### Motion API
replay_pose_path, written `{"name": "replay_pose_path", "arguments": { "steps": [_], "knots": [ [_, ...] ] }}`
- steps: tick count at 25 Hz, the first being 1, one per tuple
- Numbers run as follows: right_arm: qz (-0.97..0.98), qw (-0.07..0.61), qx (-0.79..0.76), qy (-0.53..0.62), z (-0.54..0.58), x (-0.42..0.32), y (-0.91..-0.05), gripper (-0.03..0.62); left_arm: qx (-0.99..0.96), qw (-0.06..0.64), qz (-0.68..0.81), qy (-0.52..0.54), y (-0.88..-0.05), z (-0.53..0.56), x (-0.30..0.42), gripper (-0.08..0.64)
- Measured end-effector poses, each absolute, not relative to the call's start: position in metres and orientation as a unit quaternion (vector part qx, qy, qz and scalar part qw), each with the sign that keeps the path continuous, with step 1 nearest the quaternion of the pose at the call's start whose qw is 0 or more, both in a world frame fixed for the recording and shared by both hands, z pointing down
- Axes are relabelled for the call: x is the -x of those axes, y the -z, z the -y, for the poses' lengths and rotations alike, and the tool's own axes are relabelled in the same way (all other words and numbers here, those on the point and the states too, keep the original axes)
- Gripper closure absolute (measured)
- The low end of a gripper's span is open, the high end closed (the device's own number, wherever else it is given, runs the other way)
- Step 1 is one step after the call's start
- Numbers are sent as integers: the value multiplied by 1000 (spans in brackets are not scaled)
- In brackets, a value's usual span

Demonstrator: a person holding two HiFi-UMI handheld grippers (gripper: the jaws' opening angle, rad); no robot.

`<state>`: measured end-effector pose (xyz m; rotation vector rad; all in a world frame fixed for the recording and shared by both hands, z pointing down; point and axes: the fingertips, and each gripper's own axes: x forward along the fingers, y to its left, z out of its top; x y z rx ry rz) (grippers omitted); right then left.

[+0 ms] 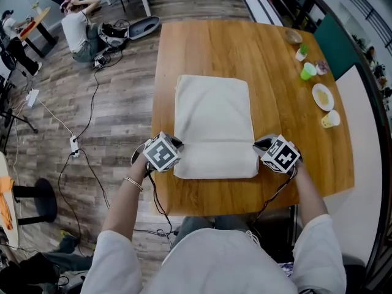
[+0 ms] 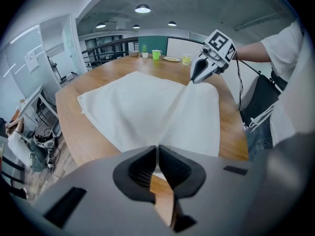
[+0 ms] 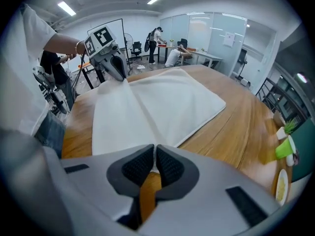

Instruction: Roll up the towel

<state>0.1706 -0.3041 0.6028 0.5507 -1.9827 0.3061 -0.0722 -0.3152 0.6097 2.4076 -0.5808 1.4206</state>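
Right now the wooden counter [image 1: 294, 158] is carrying a white towel [image 1: 214, 115], which is lying spread lengthwise down its middle with the short near edge towards the person. That near edge is sitting doubled over onto the cloth as a first band.

The left hand-held gripper [image 2: 157, 150] is pinching the near left corner, jaws closed together on the fabric. The right hand-held gripper [image 3: 153, 150] is doing the same at the near right corner.

To my eye the first turn of the roll is being made. It is going to go best if both corners are travelling level and at one pace, so the fold is staying square to the long sides, and if the cloth is being tucked snugly to avoid a slack core.

A plate [image 1: 323, 97] and a green cup [image 1: 308, 71] are standing well apart from the towel, at the far right.
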Motion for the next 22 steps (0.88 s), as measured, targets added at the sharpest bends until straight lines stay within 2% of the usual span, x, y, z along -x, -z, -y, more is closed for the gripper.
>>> {"name": "replay_pose_path", "arguments": {
  "steps": [5, 8, 11, 14, 17, 22],
  "knots": [
    [820, 495, -264, -118, 316, -175, -606, 539, -830, 154, 218, -489, -613, 322, 81, 522],
    [822, 478, -287, -120, 320, -183, -598, 477, -834, 168, 242, -467, -605, 328, 94, 465],
    [824, 458, -313, -113, 322, -197, -579, 468, -843, 169, 270, -435, -583, 333, 106, 449],
    [835, 444, -310, -101, 310, -199, -555, 462, -861, 133, 256, -419, -551, 318, 104, 439],
    [857, 449, -234, -97, 266, -172, -547, 466, -876, 85, 160, -446, -543, 265, 80, 439],
    [842, 528, -95, -51, 190, -134, -590, 463, -856, 32, 55, -513, -587, 189, 56, 436]
  ]
}}
